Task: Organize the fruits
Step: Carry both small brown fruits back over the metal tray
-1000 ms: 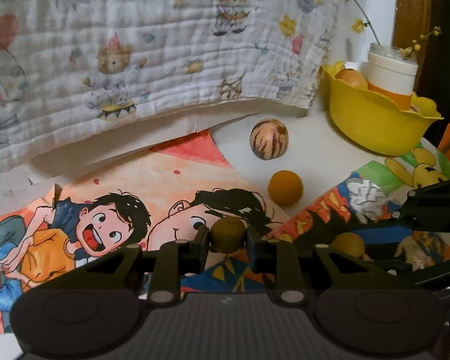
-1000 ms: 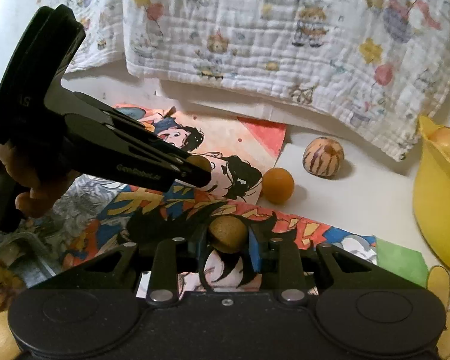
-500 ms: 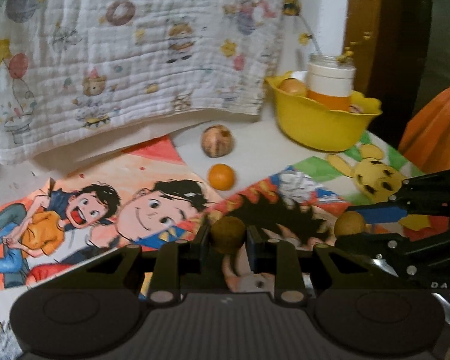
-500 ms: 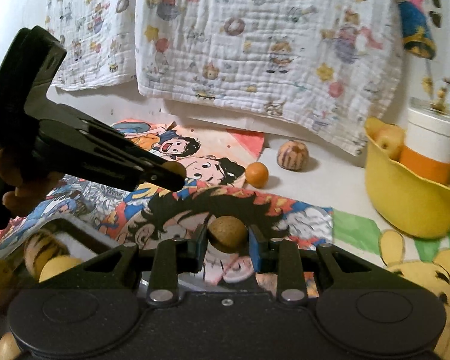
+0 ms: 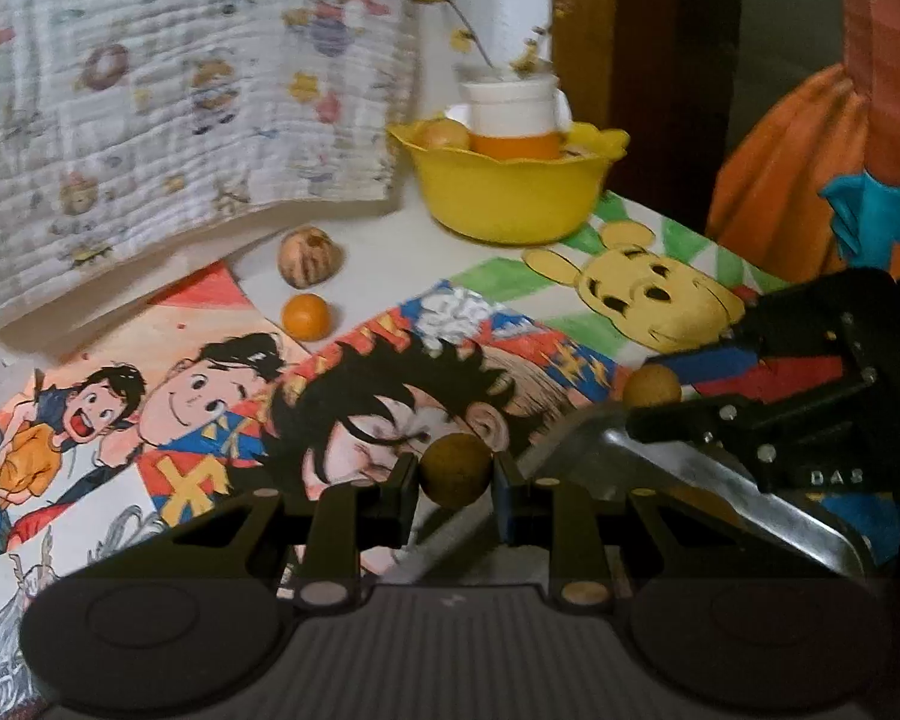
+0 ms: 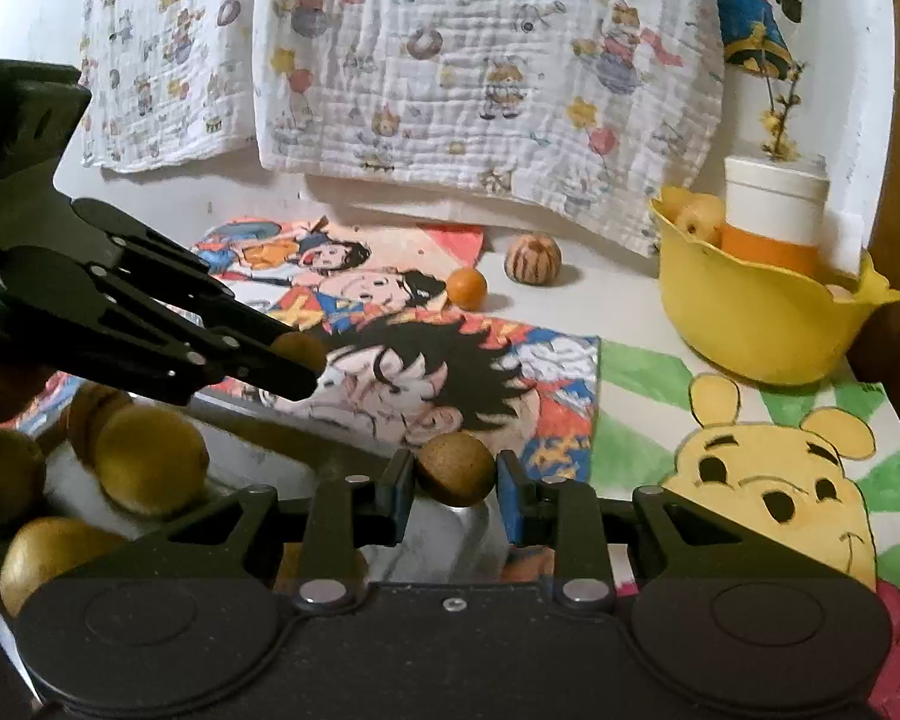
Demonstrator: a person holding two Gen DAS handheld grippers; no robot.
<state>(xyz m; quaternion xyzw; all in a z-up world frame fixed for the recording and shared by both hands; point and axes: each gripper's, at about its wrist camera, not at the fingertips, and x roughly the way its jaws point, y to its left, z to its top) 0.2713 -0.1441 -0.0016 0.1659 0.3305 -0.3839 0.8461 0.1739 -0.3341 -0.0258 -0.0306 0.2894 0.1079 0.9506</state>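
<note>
Both grippers clamped on small brown fruits, above tray edge.
Left gripper (image 5: 455, 474) grips brown fruit (image 5: 455, 471); right gripper (image 6: 455, 471) grips second fruit (image 6: 456, 468). Metal tray (image 6: 342, 450) below holds more fruits (image 6: 150, 459). Orange (image 6: 467, 287) and striped fruit (image 6: 532, 258) lie on table near yellow bowl (image 6: 750, 324).

The tabletop (image 6: 618, 306) is white and mostly buried under cartoon drawings: a spiky-haired character sheet (image 6: 450, 372), a yellow bear drawing (image 6: 774, 480), and a kids cartoon sheet (image 5: 120, 396) off to one side. Sitting straight on the bare patch are a small orange fruit (image 6: 467, 287) and a striped round fruit (image 6: 532, 258), close together. A yellow bowl (image 6: 756, 324) stands near the back corner. A metal tray (image 6: 462, 528) sits at the near edge.
</note>
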